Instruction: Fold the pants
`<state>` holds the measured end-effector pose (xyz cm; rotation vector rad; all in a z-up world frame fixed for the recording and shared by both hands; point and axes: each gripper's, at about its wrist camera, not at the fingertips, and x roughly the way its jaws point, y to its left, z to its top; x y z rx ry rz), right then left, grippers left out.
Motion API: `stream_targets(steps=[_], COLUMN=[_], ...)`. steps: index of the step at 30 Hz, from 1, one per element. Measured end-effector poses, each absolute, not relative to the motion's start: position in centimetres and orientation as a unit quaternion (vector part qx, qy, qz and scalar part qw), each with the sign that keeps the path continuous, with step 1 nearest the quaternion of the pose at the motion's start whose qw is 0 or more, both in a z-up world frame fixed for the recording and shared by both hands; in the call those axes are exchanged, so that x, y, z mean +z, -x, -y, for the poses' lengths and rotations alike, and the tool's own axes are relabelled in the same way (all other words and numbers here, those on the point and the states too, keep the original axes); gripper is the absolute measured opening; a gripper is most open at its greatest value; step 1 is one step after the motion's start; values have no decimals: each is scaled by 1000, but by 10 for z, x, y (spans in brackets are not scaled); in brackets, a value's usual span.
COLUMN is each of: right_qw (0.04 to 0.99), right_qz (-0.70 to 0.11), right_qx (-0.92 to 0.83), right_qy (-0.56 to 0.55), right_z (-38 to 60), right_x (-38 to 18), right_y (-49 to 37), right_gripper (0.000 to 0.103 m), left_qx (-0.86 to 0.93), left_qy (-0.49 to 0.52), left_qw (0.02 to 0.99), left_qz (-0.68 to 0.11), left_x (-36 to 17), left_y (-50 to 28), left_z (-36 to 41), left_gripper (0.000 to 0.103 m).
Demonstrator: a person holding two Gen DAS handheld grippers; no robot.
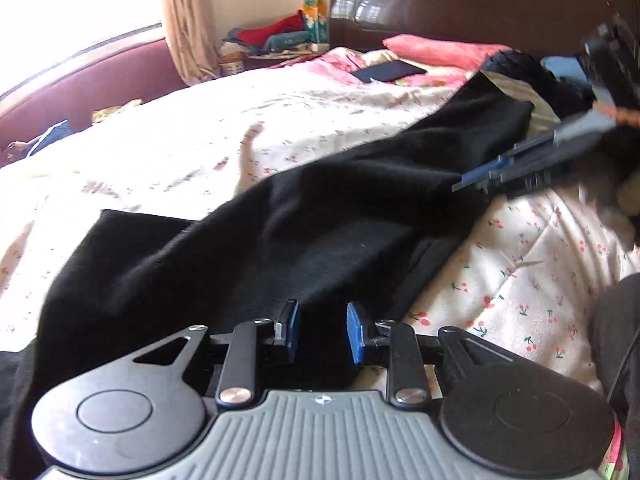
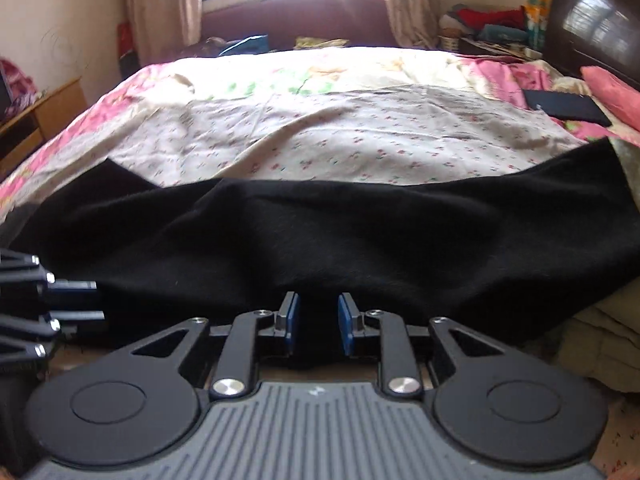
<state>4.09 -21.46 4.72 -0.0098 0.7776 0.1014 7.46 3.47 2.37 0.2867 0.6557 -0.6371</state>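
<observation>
Both the left gripper (image 1: 323,330) and right gripper (image 2: 316,324) hover with jaws apart, empty, over black pants (image 2: 320,236) stretched along the bed's (image 2: 320,140) near edge; next likely needs regripping for another fold.

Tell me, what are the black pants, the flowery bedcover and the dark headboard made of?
Pants: soft matte knit, probably cotton jersey or fleece; it drapes in loose folds without shine. Bedcover: thin printed woven cloth, likely cotton; it creases finely. Headboard: dark, glossy, lacquered wood or veneer; it mirrors the window.
</observation>
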Motion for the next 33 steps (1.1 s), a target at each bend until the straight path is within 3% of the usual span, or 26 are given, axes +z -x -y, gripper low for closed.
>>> stream_targets(steps=[8,12,16,23,26,33], right_qw=[898,893,887,892,895,894], right_qz=[-358,-348,-331,-338,-339,-370], right_qx=[91,157,210,259,269,253], right_qy=[238,238,244,153,106,-3], right_z=[146,115,74,37,26,34], right_x=[25,27,23,52,67,75], right_y=[-35,-30,-38,-91,-132,-231], right_gripper=[23,30,30,31,43,51], left_qx=[-275,-222,-150,-54,-28,-61], left_qy=[-198,-189,-149,-51,-24,-25], left_qw=[887,895,912,939,943,950], left_qz=[-314,-338,-351,-337,-332,-305], left_x=[27,24,24,35,37,36], left_y=[-68,-61,-51,-48,-62,-87], left_z=[-71,-113,-168,-262,-286,-282], left_gripper=[44,45,47,48,50,54])
